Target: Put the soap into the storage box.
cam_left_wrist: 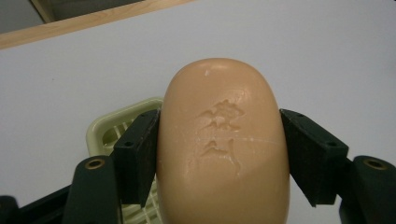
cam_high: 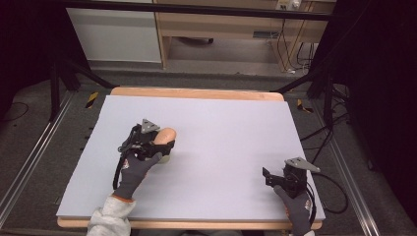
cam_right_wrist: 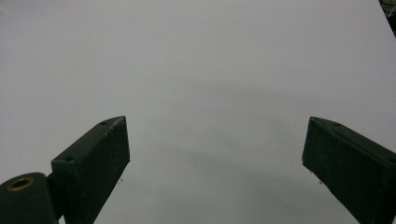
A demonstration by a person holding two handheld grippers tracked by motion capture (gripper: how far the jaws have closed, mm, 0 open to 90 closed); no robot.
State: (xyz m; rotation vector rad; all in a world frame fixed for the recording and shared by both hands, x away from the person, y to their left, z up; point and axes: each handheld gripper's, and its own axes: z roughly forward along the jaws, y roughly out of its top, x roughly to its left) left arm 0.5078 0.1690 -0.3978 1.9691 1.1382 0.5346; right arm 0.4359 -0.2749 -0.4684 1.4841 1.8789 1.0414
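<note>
A peach-coloured oval bar of soap (cam_left_wrist: 223, 144) with stamped characters sits clamped between the two black jaws of my left gripper (cam_left_wrist: 219, 154). Under and behind it lies a pale green slotted soap dish (cam_left_wrist: 108, 130), partly hidden by the soap and the jaw. From above, the soap (cam_high: 165, 134) pokes out past my left gripper (cam_high: 158, 143) at the table's left middle, with the dish (cam_high: 163, 158) just beneath. My right gripper (cam_high: 271, 177) rests near the front right of the table, and in its own view the right gripper (cam_right_wrist: 215, 149) stands wide open over bare mat.
A pale grey mat (cam_high: 221, 128) covers the wooden table (cam_high: 196, 93). Metal rails and cables run on the floor at both sides, and a wooden desk (cam_high: 221, 24) stands beyond the far edge.
</note>
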